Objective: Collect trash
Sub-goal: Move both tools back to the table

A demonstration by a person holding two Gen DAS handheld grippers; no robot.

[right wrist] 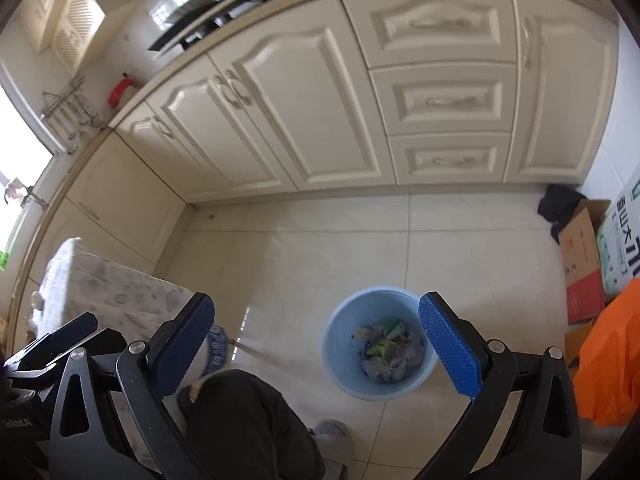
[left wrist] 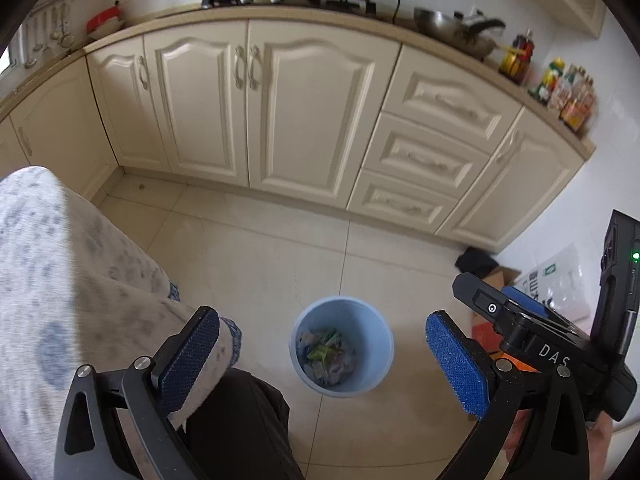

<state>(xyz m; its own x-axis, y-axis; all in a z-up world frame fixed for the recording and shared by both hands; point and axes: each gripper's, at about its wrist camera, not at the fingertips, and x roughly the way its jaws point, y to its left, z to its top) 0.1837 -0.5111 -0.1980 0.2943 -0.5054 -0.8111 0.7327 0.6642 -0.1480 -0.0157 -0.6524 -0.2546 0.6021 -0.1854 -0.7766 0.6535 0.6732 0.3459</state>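
Left gripper [left wrist: 322, 354] and right gripper [right wrist: 316, 344] both gaping wide, holding nothing, hanging above blue bin [left wrist: 342, 350]; trash [left wrist: 326, 354] lying inside, likely just dropped.

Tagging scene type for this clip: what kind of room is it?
A home kitchen, most likely: cream base cabinets under a countertop with a wok and sauce bottles, plus a blue trash bin on the tile floor.

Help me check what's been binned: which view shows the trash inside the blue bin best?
Left wrist view: the trash sits unobstructed in the blue bin. In the right wrist view, a blue finger pad overlaps the bin's rim.
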